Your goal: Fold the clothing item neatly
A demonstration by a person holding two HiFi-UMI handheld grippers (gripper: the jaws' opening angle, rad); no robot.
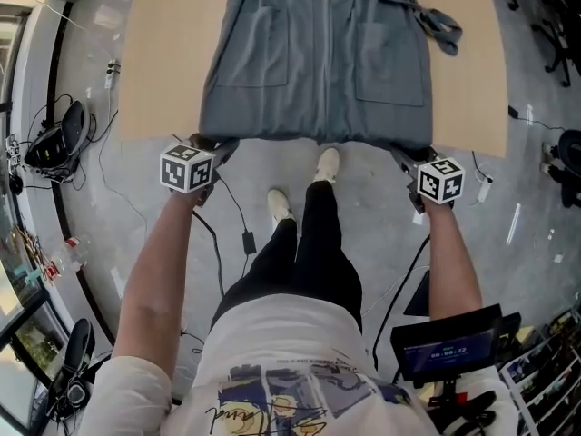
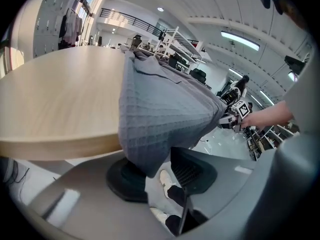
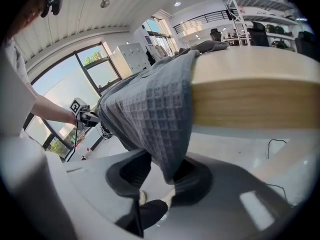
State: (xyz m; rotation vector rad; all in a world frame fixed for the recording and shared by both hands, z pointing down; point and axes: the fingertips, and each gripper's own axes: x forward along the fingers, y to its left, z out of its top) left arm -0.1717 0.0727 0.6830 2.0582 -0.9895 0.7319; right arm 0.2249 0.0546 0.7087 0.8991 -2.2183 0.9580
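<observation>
Grey, waffle-textured cloth makes up the garment (image 1: 318, 62), which lies spread flat on a pale wooden table (image 1: 163, 62), its lower hem hanging straight over the near edge towards the person. At the hem's left corner sits the left gripper (image 1: 213, 148). In the left gripper view, that corner droops down between its jaws (image 2: 157, 176), resting against one dark pad, while the other pad stands clear with a gap beside the fabric, so the jaws are parted and not yet clamped on it. Moving right across the garment, a square patch pocket (image 1: 254, 53) lies left of a central seam running up the front, a matching pocket (image 1: 390, 62) lies right of it, and a knotted belt end (image 1: 440, 25) trails off the right side. At the hem's right corner sits the right gripper (image 1: 408, 157). The cloth's corner hangs between its jaws (image 3: 160, 176) too, against one pad, the other apart, likewise unclamped.
</observation>
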